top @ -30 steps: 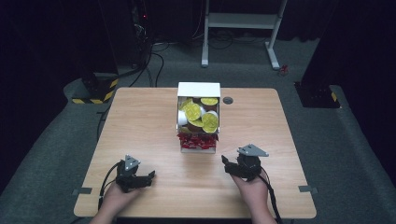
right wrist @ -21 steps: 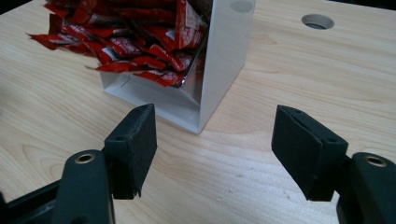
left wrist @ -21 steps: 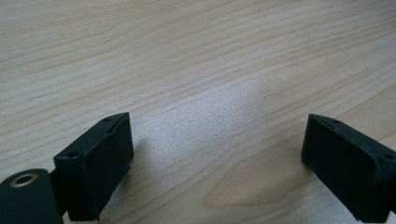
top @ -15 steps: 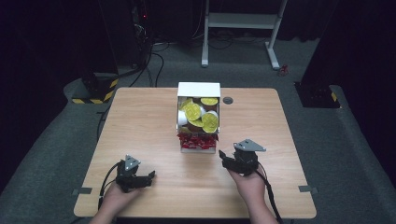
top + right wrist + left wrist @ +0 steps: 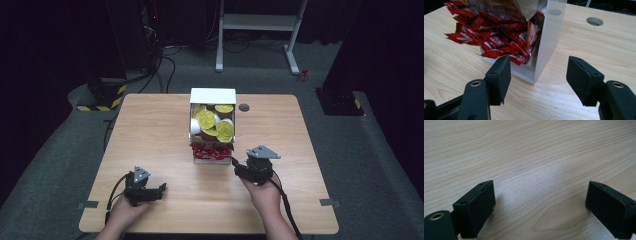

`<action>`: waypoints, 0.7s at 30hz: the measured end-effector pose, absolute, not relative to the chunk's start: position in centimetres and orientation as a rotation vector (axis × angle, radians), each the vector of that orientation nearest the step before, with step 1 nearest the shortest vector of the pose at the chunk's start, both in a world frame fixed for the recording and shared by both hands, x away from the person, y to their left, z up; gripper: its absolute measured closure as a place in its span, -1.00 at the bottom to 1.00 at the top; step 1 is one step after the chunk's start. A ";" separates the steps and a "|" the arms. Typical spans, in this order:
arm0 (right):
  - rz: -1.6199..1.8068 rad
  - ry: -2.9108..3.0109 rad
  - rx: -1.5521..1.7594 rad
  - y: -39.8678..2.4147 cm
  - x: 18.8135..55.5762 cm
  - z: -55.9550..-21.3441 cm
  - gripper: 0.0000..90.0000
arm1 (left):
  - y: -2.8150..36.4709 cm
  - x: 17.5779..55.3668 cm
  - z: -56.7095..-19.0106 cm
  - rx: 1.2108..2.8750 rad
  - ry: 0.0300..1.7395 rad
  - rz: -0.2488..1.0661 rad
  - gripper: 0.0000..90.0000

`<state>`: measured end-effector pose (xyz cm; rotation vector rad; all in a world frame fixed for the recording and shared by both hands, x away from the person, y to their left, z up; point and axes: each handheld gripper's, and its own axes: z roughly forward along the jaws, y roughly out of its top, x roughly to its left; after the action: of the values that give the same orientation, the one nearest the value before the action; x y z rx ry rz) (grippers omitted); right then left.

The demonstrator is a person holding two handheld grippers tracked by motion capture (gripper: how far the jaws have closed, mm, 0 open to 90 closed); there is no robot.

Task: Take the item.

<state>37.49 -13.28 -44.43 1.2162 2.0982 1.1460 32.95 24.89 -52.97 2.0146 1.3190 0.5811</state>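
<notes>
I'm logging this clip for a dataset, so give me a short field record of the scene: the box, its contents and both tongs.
box: white box at the table's middle
upper contents: yellow-lidded cups
lower contents: red packets at the open front
right tongs: open, by the box's corner, jaws have just been closing, nothing between them
left tongs: open over bare wood

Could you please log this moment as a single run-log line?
right tool: open, jaws just closing, nothing between, at corner of white box | red packets: in box front | left tool: open, over table
</notes>
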 end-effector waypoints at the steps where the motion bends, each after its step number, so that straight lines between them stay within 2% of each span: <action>1: 1.146 2.095 1.221 -13.2 37.4 -44.3 -0.16 | 24.9 32.9 -53.0 2.015 1.320 0.581 -0.79; 16: 1.140 2.074 1.230 -12.3 38.0 -43.7 -0.11 | 24.9 32.9 -53.0 2.014 1.320 0.579 -0.79; 21: 1.132 2.078 1.237 -12.1 38.4 -43.7 -0.03 | 24.9 32.9 -53.0 2.015 1.319 0.579 -0.79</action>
<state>38.39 -12.09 -43.75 1.2365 2.0779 1.1322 32.94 24.90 -52.97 2.0151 1.3192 0.5787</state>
